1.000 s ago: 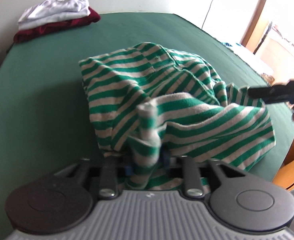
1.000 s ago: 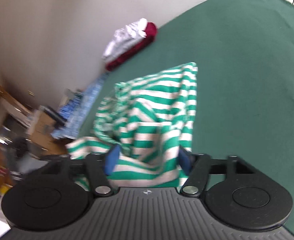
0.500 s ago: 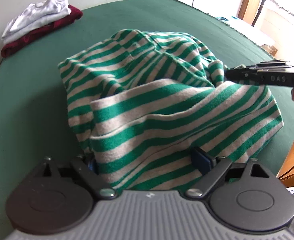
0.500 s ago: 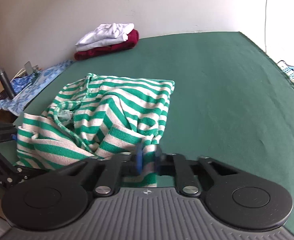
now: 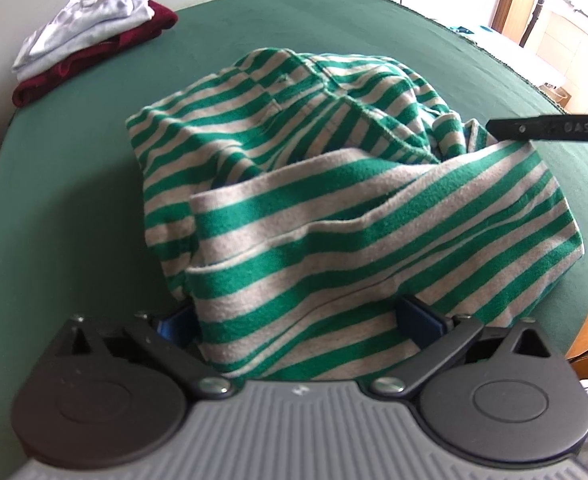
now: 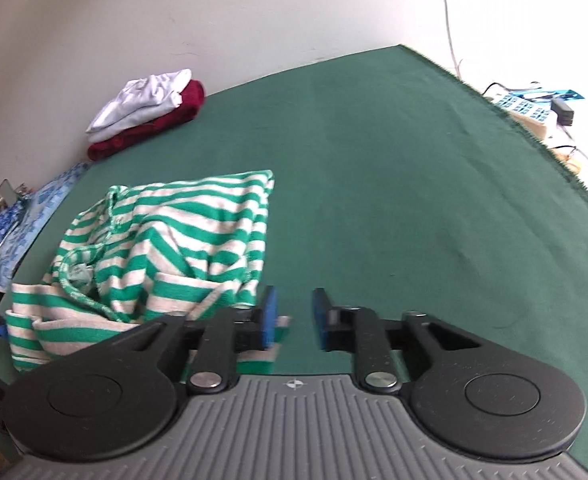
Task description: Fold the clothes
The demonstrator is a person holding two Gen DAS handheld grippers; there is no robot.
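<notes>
1. A second earlier the left gripper [image 5: 298, 316] had pinched a raised wad of the green-and-white striped garment [image 5: 334, 208]; now its jaws were spreading to their widest, and the cloth lay slack between the blue pads [image 5: 418, 316], draped over the gripper's front without being pressed.
2. The right gripper [image 6: 291, 316] had clamped a fold of the same garment half a second before; now its jaws were opening, with only bare green cover in the gap, and the striped hem lay just beside and under its left pad [image 6: 269, 312].
3. In the left wrist view the right gripper's black finger [image 5: 546, 130] showed at the far right, just above the garment's upper edge.
4. The garment [image 6: 165, 252], which had stood up in a peak a second earlier, now sat lower and broader, bunched directly ahead of the left gripper and to the left of the right one.
5. The green table cover [image 6: 394, 180] stretched wide and flat ahead of both tools.
6. Far ahead and to the left, a folded white garment [image 5: 89, 20] lay on a folded dark red one [image 5: 93, 64] near the pale wall [image 6: 213, 12].
7. Beyond the cover's right edge sat a power strip [image 6: 528, 110] with cables.
</notes>
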